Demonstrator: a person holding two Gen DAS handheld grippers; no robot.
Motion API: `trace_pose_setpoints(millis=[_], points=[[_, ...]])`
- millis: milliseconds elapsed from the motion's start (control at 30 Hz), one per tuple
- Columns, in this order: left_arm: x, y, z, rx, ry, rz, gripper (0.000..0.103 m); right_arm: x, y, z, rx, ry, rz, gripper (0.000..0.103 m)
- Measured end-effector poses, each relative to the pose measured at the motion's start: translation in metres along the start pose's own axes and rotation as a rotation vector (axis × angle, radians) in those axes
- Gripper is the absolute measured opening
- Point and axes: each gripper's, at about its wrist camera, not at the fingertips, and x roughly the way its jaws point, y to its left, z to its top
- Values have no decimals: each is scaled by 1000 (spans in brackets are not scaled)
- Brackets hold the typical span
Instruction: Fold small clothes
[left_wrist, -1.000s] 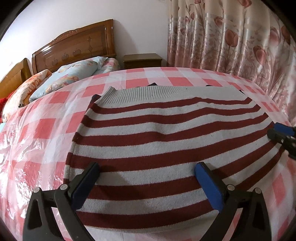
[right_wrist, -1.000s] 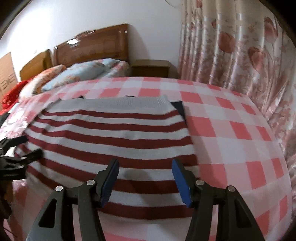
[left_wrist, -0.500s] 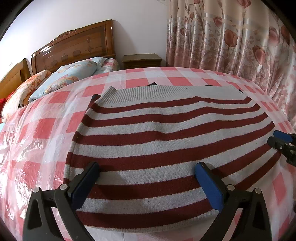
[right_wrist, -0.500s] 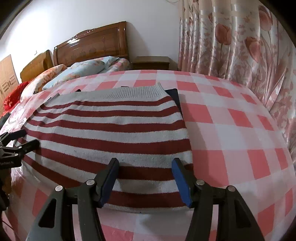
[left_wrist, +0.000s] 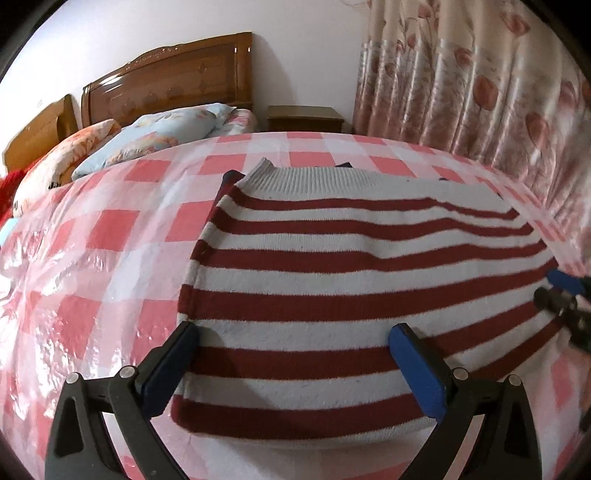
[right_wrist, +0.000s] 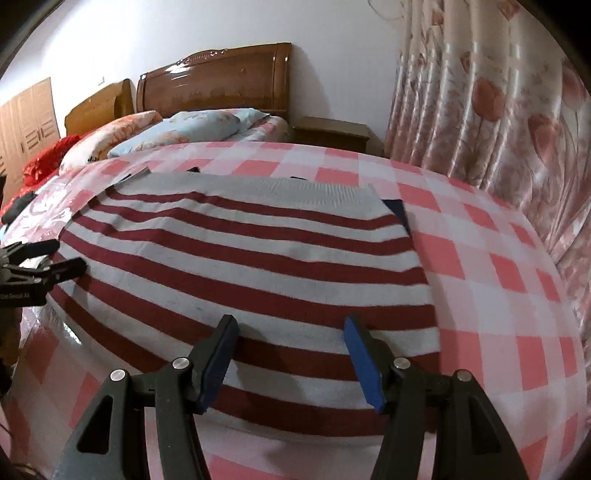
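I see even, fairly bright indoor light. Glare streaks the headboard (right_wrist: 221, 85) and the glossy plastic left of the sweater (left_wrist: 362, 280). Fisheye bulging and black corner vignetting frame both views; the curtain (left_wrist: 480, 81) right of the headboard is motion-blurred.

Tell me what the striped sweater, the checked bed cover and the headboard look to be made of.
Striped sweater: knitted yarn, probably wool or acrylic, matte and fuzzy, with a ribbed hem. Checked bed cover: seemingly a glossy plastic sheet, given its shiny crinkles and glare. Headboard: wood, or wood-look, with a high-gloss varnish reflecting light.
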Motion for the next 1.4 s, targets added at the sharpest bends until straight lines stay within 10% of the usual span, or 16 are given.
trace_pose_setpoints(millis=[267,433,600,700,867,1033,1400], points=[[-21,-28,49,24,-87,-2,103,5,-17,31,114,8,8,61],[52,-49,73,101,39,31,103,42,18,68,-34,33,21,60],[50,-13,66,34,21,-21,103,51,-36,56,64,43,97,63],[45,0,67,11,32,-28,103,48,-51,60,99,73,-23,62],[45,-19,104,-21,-32,-136,103,57,-28,98,82,18,46,61],[99,-40,130,103,39,18,103,104,16,133,-64,59,36,61],[111,-16,132,-3,60,-5,103,112,-59,113,114,63,-65,72]])
